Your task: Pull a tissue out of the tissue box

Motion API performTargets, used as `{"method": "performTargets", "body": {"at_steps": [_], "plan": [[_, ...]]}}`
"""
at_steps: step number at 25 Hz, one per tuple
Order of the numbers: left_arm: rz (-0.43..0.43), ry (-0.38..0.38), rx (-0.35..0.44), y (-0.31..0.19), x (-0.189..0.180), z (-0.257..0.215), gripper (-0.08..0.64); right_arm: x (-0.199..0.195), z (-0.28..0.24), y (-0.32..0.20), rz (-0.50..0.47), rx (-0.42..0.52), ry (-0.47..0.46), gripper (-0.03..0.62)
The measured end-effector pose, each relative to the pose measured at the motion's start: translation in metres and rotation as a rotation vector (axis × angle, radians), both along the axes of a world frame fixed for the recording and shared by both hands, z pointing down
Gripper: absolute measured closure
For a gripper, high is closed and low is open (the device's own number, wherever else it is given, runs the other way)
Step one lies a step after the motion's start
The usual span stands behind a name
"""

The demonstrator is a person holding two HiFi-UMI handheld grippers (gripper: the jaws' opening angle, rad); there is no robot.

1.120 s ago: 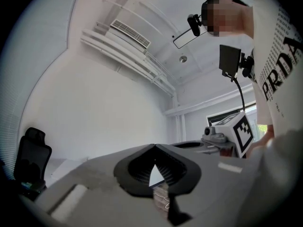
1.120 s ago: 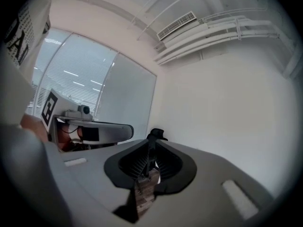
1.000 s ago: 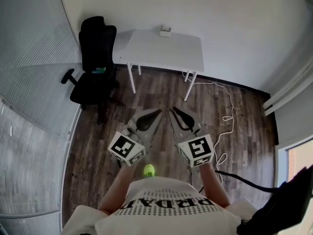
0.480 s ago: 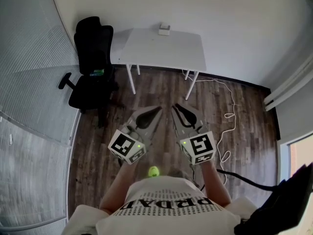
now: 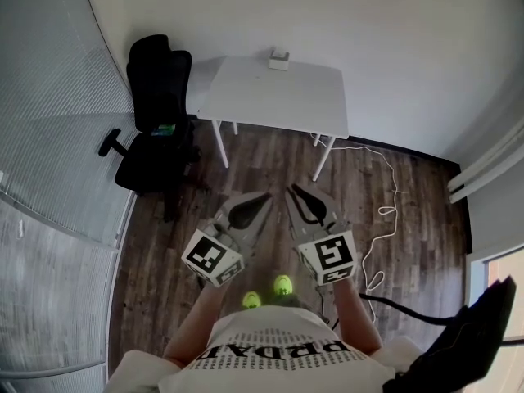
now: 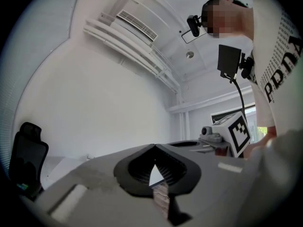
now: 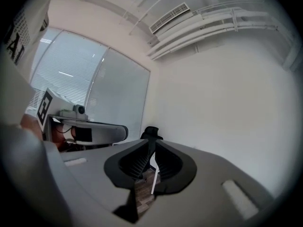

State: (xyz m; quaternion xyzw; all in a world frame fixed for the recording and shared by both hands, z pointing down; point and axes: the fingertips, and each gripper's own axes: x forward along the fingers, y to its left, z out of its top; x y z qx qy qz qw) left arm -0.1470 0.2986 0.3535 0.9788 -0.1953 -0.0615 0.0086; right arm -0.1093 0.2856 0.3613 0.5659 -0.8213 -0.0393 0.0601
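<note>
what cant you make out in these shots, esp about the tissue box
- Head view: the small white object at the table's far edge is too small to confirm as a tissue box, or to tell whether a tissue sticks out.
- Head view: the green item on the black chair is too small to identify.
- Head view: the dark object at bottom right is cut off by the picture's edge.
</note>
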Motion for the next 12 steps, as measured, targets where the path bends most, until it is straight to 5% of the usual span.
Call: {"method": "performTargets", "body": {"at_steps": [12], "plan": [[-0.037,-0.006,0.008,-0.038,0.065,-0.005,0.569,0.057,-0.015,-0.039,-0.068,0.021,-0.010,0.545]]}}
